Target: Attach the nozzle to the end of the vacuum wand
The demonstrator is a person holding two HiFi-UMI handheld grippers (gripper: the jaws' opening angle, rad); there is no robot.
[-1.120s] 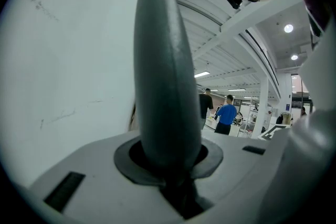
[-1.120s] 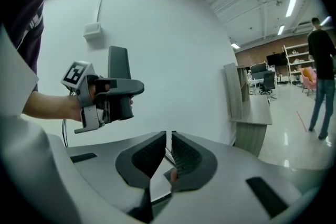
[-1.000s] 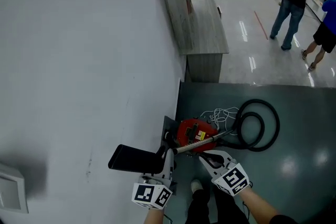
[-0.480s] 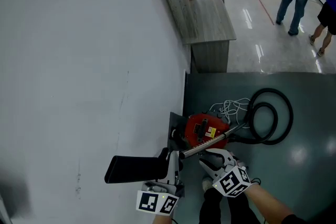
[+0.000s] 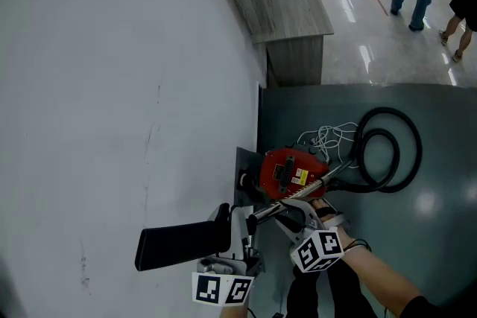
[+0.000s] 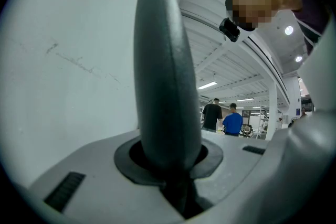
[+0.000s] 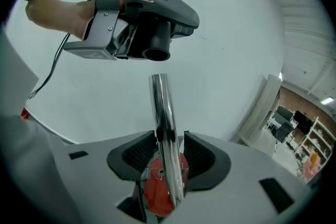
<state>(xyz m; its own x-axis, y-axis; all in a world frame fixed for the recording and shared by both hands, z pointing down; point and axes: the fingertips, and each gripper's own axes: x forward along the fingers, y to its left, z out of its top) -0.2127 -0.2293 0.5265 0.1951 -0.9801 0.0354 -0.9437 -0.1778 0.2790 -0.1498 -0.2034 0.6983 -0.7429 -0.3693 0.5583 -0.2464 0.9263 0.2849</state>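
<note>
Chrome vacuum wand [image 7: 163, 113] sits loose between the opening right tongs [image 7: 169, 150], end aimed at the floor nozzle [image 5: 182, 243]; left tongs [image 5: 238, 238] clamp the nozzle level for mating

Red round plastic vacuum canister [image 5: 292, 171] stands on dark green floor mat [image 5: 432, 249], near the white painted wall [image 5: 112, 86] at its left. Black coiled rubber hose [image 5: 389, 114] lies right of the canister, with tangled white cord [image 5: 324, 138] between them, toward the rear. Chrome metal wand [image 5: 309, 185] runs from the hose across the canister's front; black flat plastic nozzle [image 5: 179, 246] sits left of its end, apart. Grey wooden desk [image 5: 287, 0] stands behind the mat, along the wall.
</note>
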